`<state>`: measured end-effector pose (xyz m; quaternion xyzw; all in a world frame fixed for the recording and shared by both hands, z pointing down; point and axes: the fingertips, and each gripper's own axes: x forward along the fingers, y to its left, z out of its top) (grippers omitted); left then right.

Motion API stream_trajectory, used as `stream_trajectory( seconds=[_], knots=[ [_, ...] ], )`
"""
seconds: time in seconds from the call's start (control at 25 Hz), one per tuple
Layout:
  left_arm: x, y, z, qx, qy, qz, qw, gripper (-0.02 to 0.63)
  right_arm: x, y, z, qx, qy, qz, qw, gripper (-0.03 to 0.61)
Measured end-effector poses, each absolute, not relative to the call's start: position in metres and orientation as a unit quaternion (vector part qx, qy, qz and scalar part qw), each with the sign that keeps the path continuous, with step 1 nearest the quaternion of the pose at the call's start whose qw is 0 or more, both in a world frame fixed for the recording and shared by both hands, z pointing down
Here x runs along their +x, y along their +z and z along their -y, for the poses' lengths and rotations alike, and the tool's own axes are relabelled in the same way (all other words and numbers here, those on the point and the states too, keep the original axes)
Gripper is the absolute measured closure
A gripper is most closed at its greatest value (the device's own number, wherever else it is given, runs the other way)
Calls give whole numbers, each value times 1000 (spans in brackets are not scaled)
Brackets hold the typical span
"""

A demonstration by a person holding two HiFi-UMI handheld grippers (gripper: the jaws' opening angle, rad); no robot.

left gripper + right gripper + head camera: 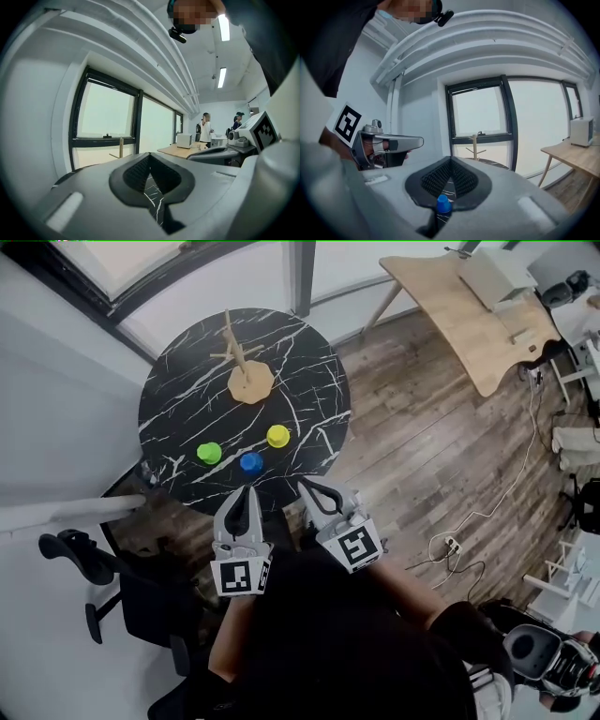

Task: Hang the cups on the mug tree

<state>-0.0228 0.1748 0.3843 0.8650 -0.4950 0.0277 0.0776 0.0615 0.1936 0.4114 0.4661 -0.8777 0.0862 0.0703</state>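
Observation:
A wooden mug tree [246, 371] stands at the far side of the round black marble table [187, 418]; no cup hangs on it. Three cups sit near the table's front: green [209, 453], blue [251, 462] and yellow [278, 436]. My left gripper [250, 490] and right gripper [304, 486] hover side by side just before the table's near edge, both shut and holding nothing. In the right gripper view the blue cup [443, 205] shows past the closed jaws, with the mug tree [476, 145] by the window. The mug tree's post [121, 147] shows in the left gripper view.
A black office chair [103, 577] stands left of me, below the table. A light wooden desk [469, 324] fills the upper right. Cables and a power strip [450, 545] lie on the wood floor to the right. People stand far back in the left gripper view.

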Motion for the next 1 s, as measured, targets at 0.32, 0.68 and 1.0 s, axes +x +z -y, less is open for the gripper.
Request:
stream_trajectory(
  seconds=[0.32,0.68,1.0],
  knots=[
    [-23,392,-125,884,24,459,87,612,56,426,-149,492,92,860,97,581],
    [-22,403,-92,891,22,442,102,613,54,445,-121,506,106,848,119,581],
    [-28,416,-77,889,26,440,122,612,51,473,-107,506,124,840,148,580]
  ],
)
